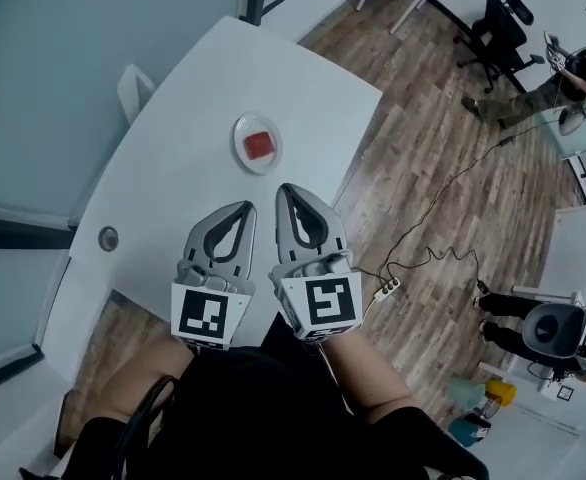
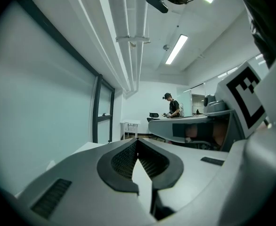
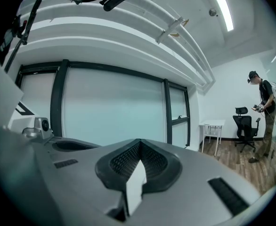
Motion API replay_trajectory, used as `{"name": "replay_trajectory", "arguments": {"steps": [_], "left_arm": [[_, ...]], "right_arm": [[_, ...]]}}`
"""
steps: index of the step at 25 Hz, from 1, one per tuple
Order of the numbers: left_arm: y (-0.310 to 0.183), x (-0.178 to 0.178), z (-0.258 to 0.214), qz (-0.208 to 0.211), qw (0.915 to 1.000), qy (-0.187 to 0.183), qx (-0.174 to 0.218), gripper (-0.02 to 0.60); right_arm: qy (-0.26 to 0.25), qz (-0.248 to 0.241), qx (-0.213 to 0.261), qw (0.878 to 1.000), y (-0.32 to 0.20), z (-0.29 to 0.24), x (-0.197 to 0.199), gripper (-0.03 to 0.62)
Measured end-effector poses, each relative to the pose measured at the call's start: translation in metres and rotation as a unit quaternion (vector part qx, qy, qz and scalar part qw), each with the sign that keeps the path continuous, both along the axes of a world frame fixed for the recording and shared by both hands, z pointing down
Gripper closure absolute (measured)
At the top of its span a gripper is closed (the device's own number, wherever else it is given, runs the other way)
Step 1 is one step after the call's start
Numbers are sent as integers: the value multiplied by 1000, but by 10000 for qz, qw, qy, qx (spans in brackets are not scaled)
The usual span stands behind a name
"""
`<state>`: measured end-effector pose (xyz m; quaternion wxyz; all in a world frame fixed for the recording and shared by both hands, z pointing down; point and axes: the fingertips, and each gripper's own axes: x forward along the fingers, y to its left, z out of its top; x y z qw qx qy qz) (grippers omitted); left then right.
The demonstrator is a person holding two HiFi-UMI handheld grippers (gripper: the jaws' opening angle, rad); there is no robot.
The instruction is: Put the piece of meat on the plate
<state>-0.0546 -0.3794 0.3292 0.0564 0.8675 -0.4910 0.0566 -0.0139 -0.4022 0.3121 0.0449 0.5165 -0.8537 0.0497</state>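
Note:
A red piece of meat (image 1: 260, 144) lies on a small white plate (image 1: 241, 152) in the middle of the white table (image 1: 183, 178). Both grippers hang side by side above the table's near edge, close to the person's body and short of the plate. My left gripper (image 1: 243, 206) has its jaws together with nothing between them, as the left gripper view (image 2: 137, 139) also shows. My right gripper (image 1: 285, 188) is shut and empty too, with its fingertips meeting in the right gripper view (image 3: 139, 141). The two gripper views look out level across the room, so neither shows the plate.
A round grommet (image 1: 107, 237) sits in the table's left part and a white chair (image 1: 133, 88) stands behind it. On the wooden floor to the right lie a cable and a power strip (image 1: 388, 288). A person (image 1: 573, 73) and a black office chair (image 1: 498, 28) are far off.

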Motion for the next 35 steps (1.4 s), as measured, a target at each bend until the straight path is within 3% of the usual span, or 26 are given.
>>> {"name": "replay_trajectory", "arguments": {"steps": [17,35], "left_arm": [[49,-39,-20,-52,9999,-86,-42,578],[49,-23,-20,14,10000,45,-81,578]], "right_arm": [[47,-379,330,9987,56,-23,-26,591],[-18,-413,288,9987,56,-24,-20,591]]}}
